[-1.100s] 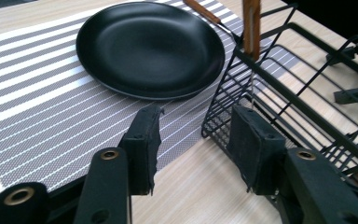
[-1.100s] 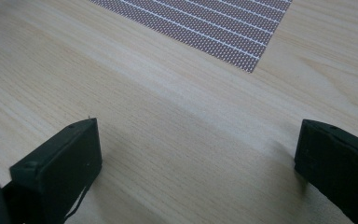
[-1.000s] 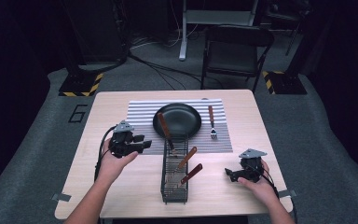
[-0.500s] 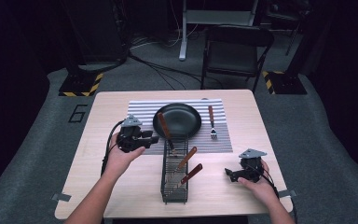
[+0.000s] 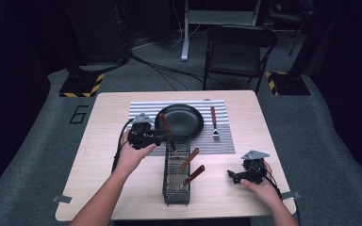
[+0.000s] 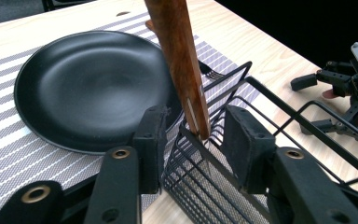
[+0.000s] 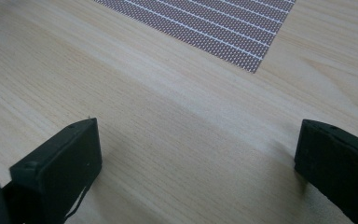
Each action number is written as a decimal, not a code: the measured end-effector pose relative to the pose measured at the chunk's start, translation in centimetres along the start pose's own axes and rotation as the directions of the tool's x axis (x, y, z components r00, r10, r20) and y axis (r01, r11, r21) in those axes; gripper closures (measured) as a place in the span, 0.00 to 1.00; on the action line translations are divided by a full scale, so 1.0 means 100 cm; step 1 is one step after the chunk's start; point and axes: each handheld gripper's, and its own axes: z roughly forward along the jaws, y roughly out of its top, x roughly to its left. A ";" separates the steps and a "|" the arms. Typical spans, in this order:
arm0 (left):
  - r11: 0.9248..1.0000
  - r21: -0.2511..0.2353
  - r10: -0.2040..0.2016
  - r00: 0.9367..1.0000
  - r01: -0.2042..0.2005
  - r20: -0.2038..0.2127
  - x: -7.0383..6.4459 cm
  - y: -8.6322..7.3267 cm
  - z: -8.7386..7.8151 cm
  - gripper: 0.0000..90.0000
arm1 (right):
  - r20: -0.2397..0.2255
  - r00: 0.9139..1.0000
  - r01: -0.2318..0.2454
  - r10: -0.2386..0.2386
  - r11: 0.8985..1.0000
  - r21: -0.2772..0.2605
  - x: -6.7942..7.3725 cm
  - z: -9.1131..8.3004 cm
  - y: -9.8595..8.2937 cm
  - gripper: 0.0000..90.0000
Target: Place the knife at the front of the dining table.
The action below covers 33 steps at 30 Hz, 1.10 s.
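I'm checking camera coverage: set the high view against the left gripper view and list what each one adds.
High view alone: the chair, the whole table, two more wooden-handled utensils in the rack, both forearms.

Left gripper view alone: the left tool with open jaws either side of the wooden handle, not yet touching it.

Both: the black plate, striped mat, fork and right tool.

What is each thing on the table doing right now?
Left gripper: open, jaws either side of a wooden handle.
Wooden handle: leaning up out of the rack, not gripped.
Rack: on the table, two more handles sticking out.
Plate: empty, on the striped mat.
Fork: flat on the mat.
Right gripper: open, holding nothing.
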 end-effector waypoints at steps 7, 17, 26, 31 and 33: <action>1.000 0.011 0.011 1.000 -0.011 0.005 0.001 0.000 0.009 0.73 | -0.003 1.000 0.009 -0.009 1.000 -0.001 0.000 0.000 0.000 0.00; 0.999 -0.007 0.035 0.999 -0.035 -0.021 -0.004 -0.001 0.011 0.80 | -0.006 1.000 0.012 -0.012 1.000 0.000 0.000 0.000 0.000 0.00; 0.997 -0.019 0.076 0.996 -0.077 -0.051 -0.013 -0.001 0.007 0.82 | -0.008 1.000 0.009 -0.009 1.000 0.001 0.000 0.000 0.000 0.00; 0.996 -0.031 0.082 0.996 -0.083 -0.026 -0.018 -0.001 0.007 0.84 | -0.008 1.000 0.009 -0.009 1.000 0.001 0.000 0.000 0.000 0.00; 0.997 -0.035 0.075 0.997 -0.075 -0.004 -0.019 0.000 0.008 0.86 | -0.010 1.000 0.007 -0.007 1.000 0.000 0.001 0.000 0.000 0.00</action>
